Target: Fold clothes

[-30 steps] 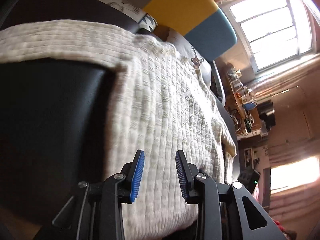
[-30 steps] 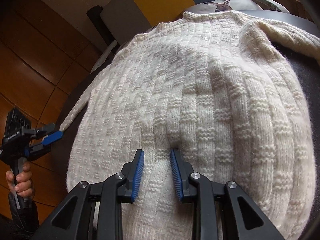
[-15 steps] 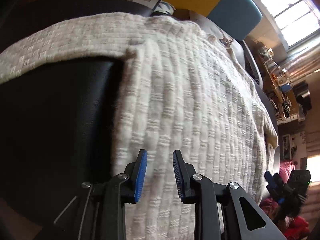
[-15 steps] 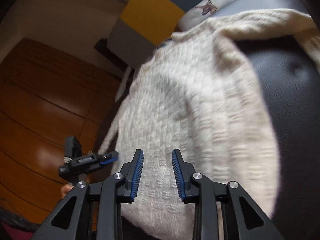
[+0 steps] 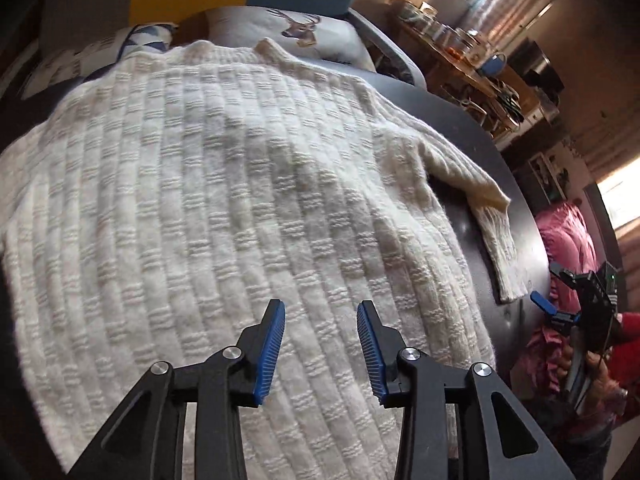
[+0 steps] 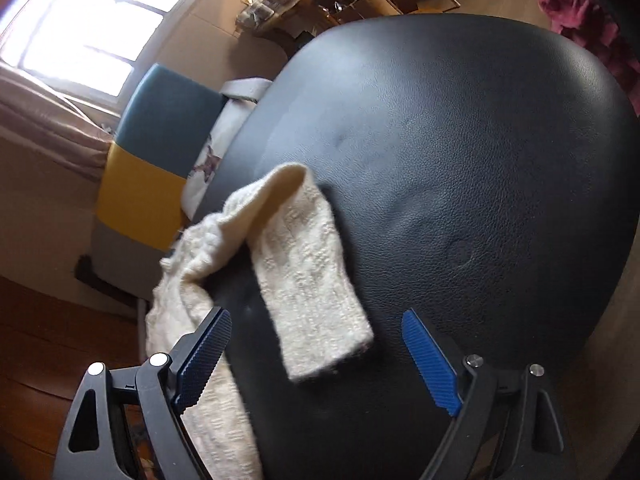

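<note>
R gripper (image 6: 316, 360) has swung off the body to the sleeve (image 6: 312, 280), jaws now wide, empty. L gripper (image 5: 320, 344) part open over sweater (image 5: 224, 208), flat on black table (image 6: 480, 140). Sleeve fold likely next.

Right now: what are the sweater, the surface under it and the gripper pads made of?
Sweater: cream chunky knit, likely wool or acrylic; ribbed block pattern, fuzzy edges.
Surface: black leather or faux leather; pebbled grain, soft sheen, dimples.
Left gripper pads: blue, finely ridged, probably rubber or plastic.
</note>
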Demonstrator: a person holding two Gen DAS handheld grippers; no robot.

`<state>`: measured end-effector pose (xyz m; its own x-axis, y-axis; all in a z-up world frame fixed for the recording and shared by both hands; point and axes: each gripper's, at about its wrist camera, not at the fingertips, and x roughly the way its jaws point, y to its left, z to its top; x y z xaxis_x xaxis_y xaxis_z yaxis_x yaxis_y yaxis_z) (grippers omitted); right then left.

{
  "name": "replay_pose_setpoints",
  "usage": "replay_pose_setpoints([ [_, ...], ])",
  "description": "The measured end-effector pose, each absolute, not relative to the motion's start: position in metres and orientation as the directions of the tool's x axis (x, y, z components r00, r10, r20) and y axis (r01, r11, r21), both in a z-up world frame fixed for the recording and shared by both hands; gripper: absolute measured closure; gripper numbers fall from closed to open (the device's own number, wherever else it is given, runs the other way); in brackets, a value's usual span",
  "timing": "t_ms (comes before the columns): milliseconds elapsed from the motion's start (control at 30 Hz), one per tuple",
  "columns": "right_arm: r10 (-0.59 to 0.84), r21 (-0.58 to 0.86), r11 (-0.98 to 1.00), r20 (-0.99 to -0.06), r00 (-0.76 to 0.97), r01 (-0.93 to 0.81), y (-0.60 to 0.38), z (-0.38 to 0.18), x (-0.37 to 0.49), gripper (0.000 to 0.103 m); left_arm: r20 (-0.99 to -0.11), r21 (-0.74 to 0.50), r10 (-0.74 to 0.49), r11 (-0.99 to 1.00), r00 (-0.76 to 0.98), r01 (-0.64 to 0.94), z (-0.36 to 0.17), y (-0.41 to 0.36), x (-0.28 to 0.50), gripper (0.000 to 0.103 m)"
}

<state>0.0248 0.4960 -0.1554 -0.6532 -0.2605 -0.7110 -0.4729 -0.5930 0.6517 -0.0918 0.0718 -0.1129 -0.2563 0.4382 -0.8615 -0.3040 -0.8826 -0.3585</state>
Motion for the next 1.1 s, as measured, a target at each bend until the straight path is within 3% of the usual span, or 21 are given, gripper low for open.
replay_pose_setpoints([
  [233, -0.037, 0.273, -0.882, -0.854, -0.519, -0.385, 0.448, -0.156, -0.009, 0.026, -0.876, -0.384, 0.448, -0.872, -0.180, -0.304, -0.140, 0.091, -0.099, 0.059],
  [267, 0.007, 0.196, -0.913, -0.869, -0.495, -0.357, 0.441, -0.157, -0.012, 0.034, -0.871, -0.393, 0.457, -0.869, -0.182, -0.300, -0.142, 0.089, -0.099, 0.059],
  [300, 0.094, 0.080, -0.938, -0.878, -0.470, -0.337, 0.432, -0.157, -0.015, 0.062, -0.866, -0.402, 0.465, -0.866, -0.183, -0.298, -0.143, 0.088, -0.099, 0.058],
  [333, 0.102, 0.055, -0.953, -0.868, -0.485, -0.299, 0.425, -0.156, -0.015, 0.082, -0.864, -0.407, 0.471, -0.863, -0.181, -0.299, -0.144, 0.088, -0.099, 0.056],
  [367, 0.078, 0.065, -0.961, -0.868, -0.491, -0.267, 0.422, -0.156, -0.015, 0.089, -0.861, -0.413, 0.476, -0.860, -0.179, -0.301, -0.144, 0.088, -0.099, 0.056],
  [667, 0.260, -0.226, -0.965, -0.831, -0.491, -0.130, 0.403, -0.107, -0.012, 0.092, -0.848, -0.419, 0.495, -0.844, -0.186, -0.335, -0.144, 0.090, -0.094, 0.050],
  [867, 0.491, -0.436, -0.871, -0.755, -0.435, -0.227, 0.448, -0.070, -0.030, 0.092, -0.846, -0.418, 0.498, -0.842, -0.190, -0.342, -0.144, 0.092, -0.094, 0.046],
  [933, 0.519, -0.439, -0.852, -0.780, -0.349, -0.284, 0.479, -0.079, -0.043, 0.090, -0.849, -0.409, 0.492, -0.843, -0.193, -0.350, -0.144, 0.094, -0.093, 0.046],
  [1000, 0.482, -0.353, -0.853, -0.814, -0.323, -0.384, 0.516, -0.088, -0.049, 0.088, -0.853, -0.400, 0.485, -0.844, -0.192, -0.358, -0.143, 0.095, -0.094, 0.046],
  [1067, 0.418, -0.213, -0.840, -0.841, -0.344, -0.498, 0.550, -0.092, -0.048, 0.087, -0.854, -0.401, 0.485, -0.844, -0.189, -0.357, -0.144, 0.095, -0.094, 0.046],
  [1100, 0.335, -0.069, -0.829, -0.856, -0.394, -0.554, 0.564, -0.093, -0.040, 0.084, -0.853, -0.405, 0.487, -0.844, -0.186, -0.352, -0.144, 0.095, -0.095, 0.046],
])
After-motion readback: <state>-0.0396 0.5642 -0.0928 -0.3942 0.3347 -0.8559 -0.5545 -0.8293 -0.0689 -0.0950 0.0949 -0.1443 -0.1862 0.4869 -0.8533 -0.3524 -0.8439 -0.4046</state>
